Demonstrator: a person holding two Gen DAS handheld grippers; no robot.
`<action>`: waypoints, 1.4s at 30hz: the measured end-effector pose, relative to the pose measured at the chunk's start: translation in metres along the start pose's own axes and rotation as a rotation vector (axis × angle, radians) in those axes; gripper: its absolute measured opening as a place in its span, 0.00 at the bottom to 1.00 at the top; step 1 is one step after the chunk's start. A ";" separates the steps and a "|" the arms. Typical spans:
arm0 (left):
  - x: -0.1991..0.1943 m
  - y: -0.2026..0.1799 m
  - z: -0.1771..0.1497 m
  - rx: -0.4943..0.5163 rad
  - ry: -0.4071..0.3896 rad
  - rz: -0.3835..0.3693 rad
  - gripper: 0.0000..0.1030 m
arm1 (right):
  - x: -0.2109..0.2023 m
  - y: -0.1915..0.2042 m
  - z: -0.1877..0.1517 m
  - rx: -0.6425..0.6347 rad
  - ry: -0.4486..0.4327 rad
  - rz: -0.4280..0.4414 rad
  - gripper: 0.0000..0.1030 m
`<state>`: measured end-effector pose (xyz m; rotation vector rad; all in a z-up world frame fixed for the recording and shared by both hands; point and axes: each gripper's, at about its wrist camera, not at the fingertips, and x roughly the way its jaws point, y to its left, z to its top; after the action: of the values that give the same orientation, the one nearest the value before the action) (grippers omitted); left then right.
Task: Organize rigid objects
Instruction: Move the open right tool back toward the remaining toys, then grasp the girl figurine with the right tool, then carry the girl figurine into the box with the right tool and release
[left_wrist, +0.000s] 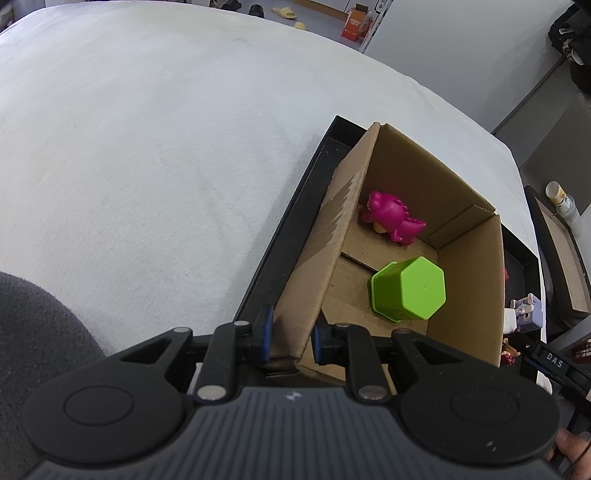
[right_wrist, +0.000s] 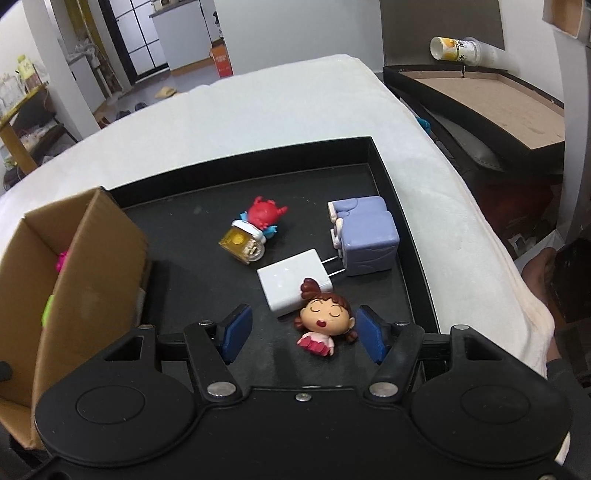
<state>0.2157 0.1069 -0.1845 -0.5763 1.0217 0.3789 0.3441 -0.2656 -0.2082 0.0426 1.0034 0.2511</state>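
Note:
My left gripper (left_wrist: 291, 336) is shut on the near-left wall of an open cardboard box (left_wrist: 469, 280), which stands in a black tray (left_wrist: 284, 236). Inside the box lie a magenta dinosaur toy (left_wrist: 391, 218) and a green hexagonal cup (left_wrist: 410, 290) on its side. My right gripper (right_wrist: 303, 314) hangs open low over the tray (right_wrist: 391, 173), its fingers either side of a brown-haired doll figure (right_wrist: 325, 321). The doll lies nearer the right pad; the left pad is well apart from it. Beyond it lie a white charger plug (right_wrist: 288, 280), a purple block toy (right_wrist: 365, 232) and a red-headed figure (right_wrist: 258, 225).
The tray rests on a white blanket-covered bed (left_wrist: 147, 147). The box (right_wrist: 74, 266) fills the tray's left part in the right wrist view. A dark cardboard-lined case (right_wrist: 480, 96) and a drink bottle (right_wrist: 458, 50) sit right of the bed. A dark sleeve (left_wrist: 33, 339) shows at the lower left.

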 end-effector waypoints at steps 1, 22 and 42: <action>0.000 0.000 0.000 -0.001 0.000 0.000 0.19 | 0.002 -0.001 0.000 0.002 0.002 -0.002 0.60; 0.002 0.002 0.000 0.004 -0.004 -0.002 0.18 | -0.006 0.002 -0.011 -0.002 0.017 0.003 0.34; -0.002 0.003 0.000 0.006 -0.011 -0.002 0.19 | -0.049 0.040 0.013 -0.035 -0.059 0.079 0.34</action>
<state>0.2132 0.1089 -0.1839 -0.5691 1.0119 0.3765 0.3224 -0.2367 -0.1548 0.0578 0.9396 0.3374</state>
